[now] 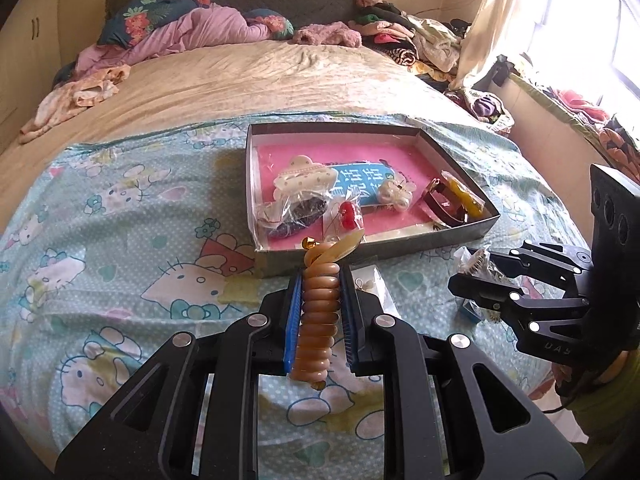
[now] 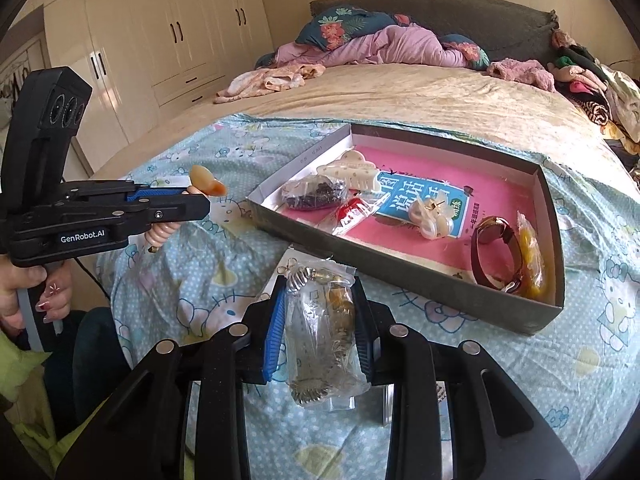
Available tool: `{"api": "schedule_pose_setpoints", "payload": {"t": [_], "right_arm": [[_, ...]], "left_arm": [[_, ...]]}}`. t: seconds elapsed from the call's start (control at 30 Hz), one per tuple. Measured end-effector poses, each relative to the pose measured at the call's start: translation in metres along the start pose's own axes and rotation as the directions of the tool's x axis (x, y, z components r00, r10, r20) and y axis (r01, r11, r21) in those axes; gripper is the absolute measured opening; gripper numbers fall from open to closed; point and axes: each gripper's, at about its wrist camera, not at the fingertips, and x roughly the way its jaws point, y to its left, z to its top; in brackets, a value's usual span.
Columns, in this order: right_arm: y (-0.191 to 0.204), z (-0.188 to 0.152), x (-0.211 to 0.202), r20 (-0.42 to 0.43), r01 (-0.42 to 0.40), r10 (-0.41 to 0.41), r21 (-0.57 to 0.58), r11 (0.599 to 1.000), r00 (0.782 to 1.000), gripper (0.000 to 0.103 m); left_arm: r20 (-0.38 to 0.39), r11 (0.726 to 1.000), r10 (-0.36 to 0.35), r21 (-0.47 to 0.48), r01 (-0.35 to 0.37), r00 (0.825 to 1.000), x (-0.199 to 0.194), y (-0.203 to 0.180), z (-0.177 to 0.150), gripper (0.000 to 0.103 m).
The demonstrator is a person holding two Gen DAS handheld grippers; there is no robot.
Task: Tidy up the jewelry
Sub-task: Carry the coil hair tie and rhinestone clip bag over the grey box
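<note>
The left gripper [image 1: 320, 300] is clamped on a tan coiled hair tie [image 1: 318, 320], its spiral standing upright between the blue pads with a pale yellowish end curling out at the top; in the right wrist view the same gripper [image 2: 196, 200] shows at 9 o'clock, raised above the bed, the coil hanging below its fingers and a hand [image 2: 28, 292] with painted nails around its handle. The right gripper [image 2: 320, 320] is closed on a clear plastic bag of jewelry [image 2: 324, 336], with metal charms and amber beads visible through the film; in the left wrist view this gripper [image 1: 476, 280] sits at 3 o'clock, the crinkled bag caught at its tip. Both are held over a blue cartoon-cat sheet [image 1: 120, 240] spread across the bed [image 1: 240, 76]. On that sheet, at about 1 o'clock from the left gripper, lies a shallow grey box [image 1: 452, 160] with a pink lining. Inside it lie a cream claw hair clip [image 1: 304, 178] toward 11 o'clock, a bagged dark item [image 1: 296, 216] just beside it, a red piece in a bag [image 1: 348, 214] near the front wall, a pearly flower ornament [image 1: 394, 196] in the middle on a blue printed card [image 1: 360, 176], and a brown watch [image 2: 494, 252] with a yellow bagged item [image 2: 530, 256] against the right wall. Another small clear packet [image 1: 370, 284] lies on the sheet just in front of the box.
</note>
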Motion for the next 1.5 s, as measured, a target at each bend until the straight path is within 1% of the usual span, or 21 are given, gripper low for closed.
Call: {"api": "schedule_pose_setpoints", "payload": {"t": [0.37,0.7,1.13,1.5], "right_arm": [[-0.017,0.015,-0.016,0.057,0.029,-0.030,0.023,0.999,0.998,0.029],[-0.039,0.023,-0.030,0.103,0.077,-0.081,0.045,0.996,0.991,0.029],[-0.064,0.028,-0.035,0.126,0.113,-0.122,0.074,0.991,0.984,0.029],[-0.085,0.039,-0.031,0.142,0.138,-0.151,0.096,0.986,0.978,0.029]], "left_arm": [[0.021,1.000,-0.009,0.018,0.009,1.000,0.000,-0.011,0.019,0.011],[0.028,0.999,-0.024,0.044,0.023,0.999,0.008,-0.023,0.035,0.011],[0.017,0.998,-0.040,0.055,0.039,0.999,0.027,-0.035,0.047,0.011],[0.002,0.998,-0.062,0.033,0.062,0.998,0.049,-0.038,0.056,0.011]]}}
